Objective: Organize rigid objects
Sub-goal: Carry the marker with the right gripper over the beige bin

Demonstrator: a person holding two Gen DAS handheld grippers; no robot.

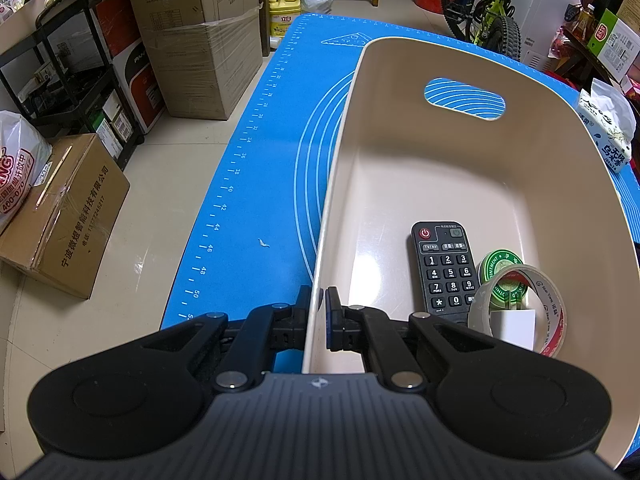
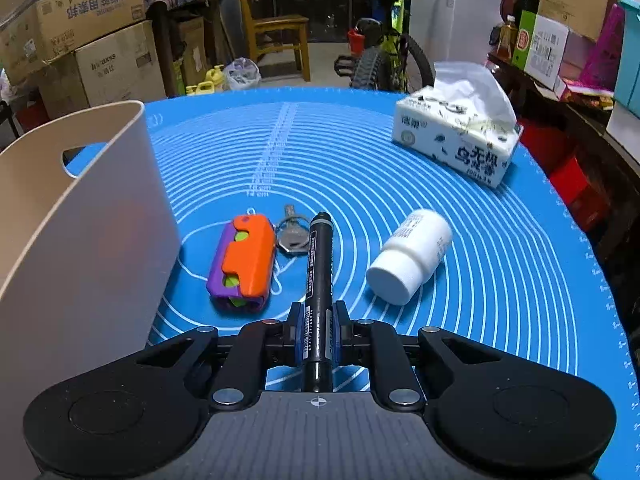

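Note:
My left gripper (image 1: pixel 318 300) is shut on the near left wall of a beige plastic bin (image 1: pixel 472 68). Inside the bin lie a black remote control (image 1: pixel 444 268), a green round tin (image 1: pixel 500 266) and a roll of clear tape (image 1: pixel 520 308). In the right wrist view my right gripper (image 2: pixel 319 316) is shut on a black marker pen (image 2: pixel 319 272) that lies lengthwise between the pads on the blue mat (image 2: pixel 480 280). Left of the marker lie a key on a ring (image 2: pixel 290 234) and an orange and purple toy (image 2: pixel 245 264). A white pill bottle (image 2: pixel 410 256) lies on its side to the right.
The bin's wall (image 2: pixel 80 216) stands at the left of the right wrist view. A tissue pack (image 2: pixel 460 136) sits at the mat's far right. Cardboard boxes (image 1: pixel 192 40), a black shelf rack (image 1: pixel 72 80), a chair and a bicycle (image 1: pixel 488 8) surround the table.

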